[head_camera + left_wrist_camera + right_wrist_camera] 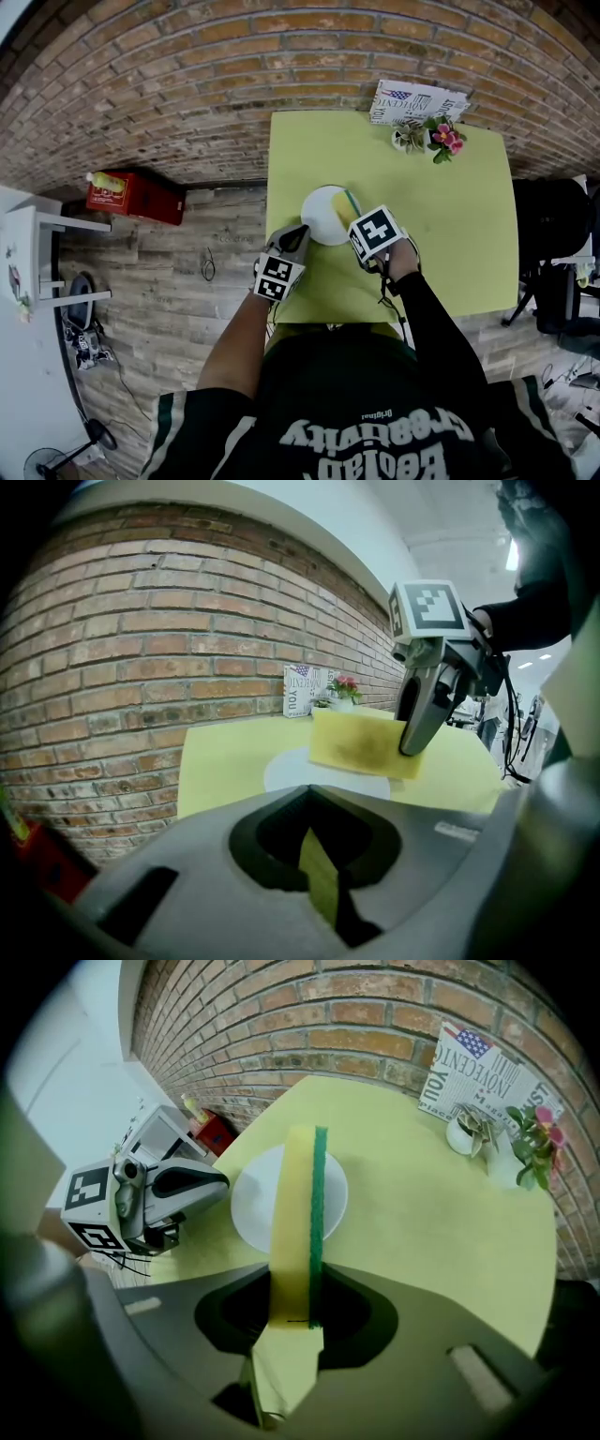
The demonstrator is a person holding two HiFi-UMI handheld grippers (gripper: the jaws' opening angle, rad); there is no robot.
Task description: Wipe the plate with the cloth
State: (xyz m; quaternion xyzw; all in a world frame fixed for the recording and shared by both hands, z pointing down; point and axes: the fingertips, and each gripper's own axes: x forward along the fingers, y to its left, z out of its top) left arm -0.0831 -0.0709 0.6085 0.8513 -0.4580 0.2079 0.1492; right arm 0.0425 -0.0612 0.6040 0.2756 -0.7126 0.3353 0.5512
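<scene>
Here, at the left, we see the left gripper (296, 234) just beside the near-left rim of the white plate (321, 217), its jaws drawn together on nothing. The plate sits on the green table (450, 216) (toward its left side). Over the plate's right part stands the cloth (298, 1204), a yellow pad with a green face, on edge, pinched firmly by the right gripper (357, 217).
</scene>
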